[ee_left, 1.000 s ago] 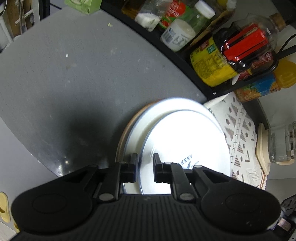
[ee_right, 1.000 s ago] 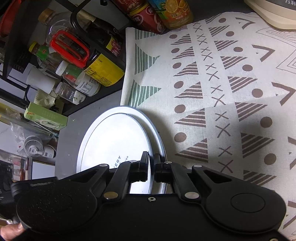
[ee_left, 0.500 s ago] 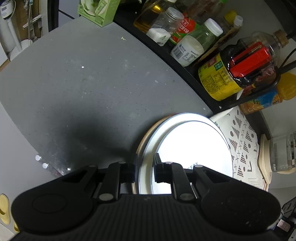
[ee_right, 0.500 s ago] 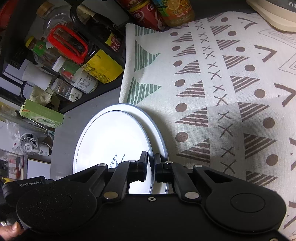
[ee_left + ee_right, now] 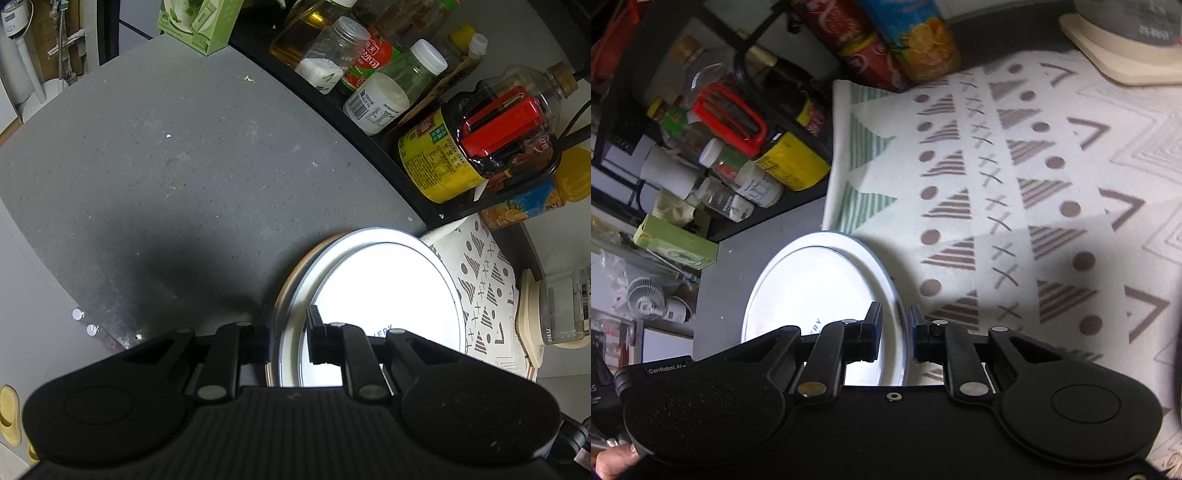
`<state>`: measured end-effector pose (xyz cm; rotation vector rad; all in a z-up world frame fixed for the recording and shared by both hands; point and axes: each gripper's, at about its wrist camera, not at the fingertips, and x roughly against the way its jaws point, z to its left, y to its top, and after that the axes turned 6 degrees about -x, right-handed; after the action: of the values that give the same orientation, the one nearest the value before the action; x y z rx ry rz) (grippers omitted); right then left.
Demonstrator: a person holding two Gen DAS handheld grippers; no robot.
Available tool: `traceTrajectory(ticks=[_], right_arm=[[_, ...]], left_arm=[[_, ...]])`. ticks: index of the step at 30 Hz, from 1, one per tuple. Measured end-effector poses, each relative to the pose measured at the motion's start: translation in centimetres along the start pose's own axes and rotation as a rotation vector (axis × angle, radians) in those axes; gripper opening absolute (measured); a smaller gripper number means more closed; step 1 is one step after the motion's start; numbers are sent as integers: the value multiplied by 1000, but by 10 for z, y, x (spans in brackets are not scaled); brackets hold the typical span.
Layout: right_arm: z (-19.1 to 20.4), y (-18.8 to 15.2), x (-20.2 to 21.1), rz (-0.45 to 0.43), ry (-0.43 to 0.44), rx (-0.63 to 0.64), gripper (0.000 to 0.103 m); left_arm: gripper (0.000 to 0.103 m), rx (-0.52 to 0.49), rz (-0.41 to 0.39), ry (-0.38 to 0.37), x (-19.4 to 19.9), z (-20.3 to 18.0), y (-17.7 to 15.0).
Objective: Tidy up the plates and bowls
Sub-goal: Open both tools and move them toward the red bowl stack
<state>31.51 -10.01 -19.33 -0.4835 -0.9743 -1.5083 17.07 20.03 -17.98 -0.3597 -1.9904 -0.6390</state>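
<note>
Grey speckled stone countertop [image 5: 177,177] carries a matte, lightly scuffed finish, with a patterned woven cloth [image 5: 1015,206] printed in triangles, dots and crosses covering its other part. Against the countertop's far edge stands a black metal rack [image 5: 369,140] crowded with glass and plastic bottles, among them a yellow-labelled bottle [image 5: 439,162] with a red handle and a white-capped jar [image 5: 376,101]. A green carton [image 5: 201,22] sits at the rack's end. Beyond the cloth a clear glass kettle [image 5: 565,306] rests on a cream base.

Relative to the cloth, the white plate [image 5: 384,291] lies at its edge, partly over the grey stone and partly against the fabric. It is round, glossy and smooth, with a pale blue-grey rim and dark lettering near the close side. Beneath it a brown rim of a second round piece [image 5: 295,269] shows; what it is cannot be told.

The left gripper [image 5: 288,338], black ribbed plastic, is clamped on the plate's near rim, one finger outside and one inside the rim. The right gripper [image 5: 895,334] straddles the plate's rim on the cloth side; its jaws have just been opening, and a visible gap stands between the pads and the rim, so the plate is between them without being pressed. A fingertip [image 5: 613,458] shows at the right gripper's body.
</note>
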Motion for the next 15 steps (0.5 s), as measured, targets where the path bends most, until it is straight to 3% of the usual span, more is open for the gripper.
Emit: traceTrajectory(ticks=[5, 10, 15], right_arm=[[-4, -4, 13, -12, -2, -2, 19], [-13, -5, 36, -45, -7, -8, 32], [-23, -9, 63, -88, -21, 4, 53]], left_arm=[[14, -34, 0, -2, 6, -10, -2], [44, -92, -9, 4, 10, -25, -10], [60, -132, 1, -18, 12, -42, -17]])
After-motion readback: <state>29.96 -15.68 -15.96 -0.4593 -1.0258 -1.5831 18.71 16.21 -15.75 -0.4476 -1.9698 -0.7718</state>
